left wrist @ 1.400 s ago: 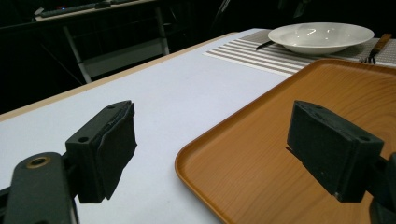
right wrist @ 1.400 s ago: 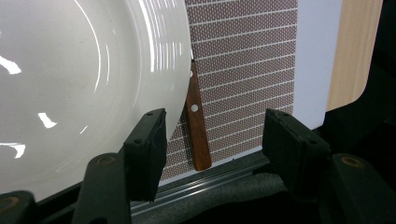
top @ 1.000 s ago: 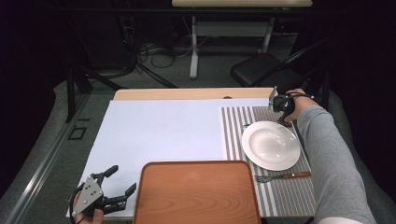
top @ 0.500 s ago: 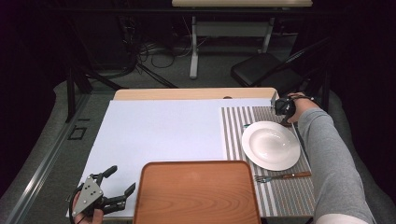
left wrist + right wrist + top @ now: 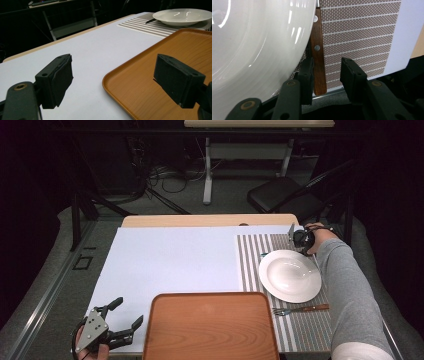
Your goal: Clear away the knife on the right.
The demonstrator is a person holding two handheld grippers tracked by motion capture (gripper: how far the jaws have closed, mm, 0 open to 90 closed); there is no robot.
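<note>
A white plate (image 5: pixel 290 276) rests on a striped placemat (image 5: pixel 250 265) at the table's right. A wooden knife handle (image 5: pixel 318 62) lies on the mat along the plate's (image 5: pixel 257 50) far rim. My right gripper (image 5: pixel 327 71) is open and low over the mat, its jaws standing either side of the handle's end without closing on it. From above, the right gripper (image 5: pixel 299 240) sits at the plate's far right edge. My left gripper (image 5: pixel 128 311) is open and empty at the table's near left corner, just left of a brown tray (image 5: pixel 210 327). In its own view the left gripper (image 5: pixel 115 72) spans the tray's rim (image 5: pixel 117 72).
A fork (image 5: pixel 300 309) with a wooden handle lies on the mat in front of the plate. A white sheet (image 5: pixel 170 260) covers the table's middle and left. Beyond the table stand a dark chair (image 5: pixel 280 195) and a desk frame with cables.
My right gripper has come slightly nearer along the mat's right edge, down to the knife handle by the plate. The left gripper has stayed put.
</note>
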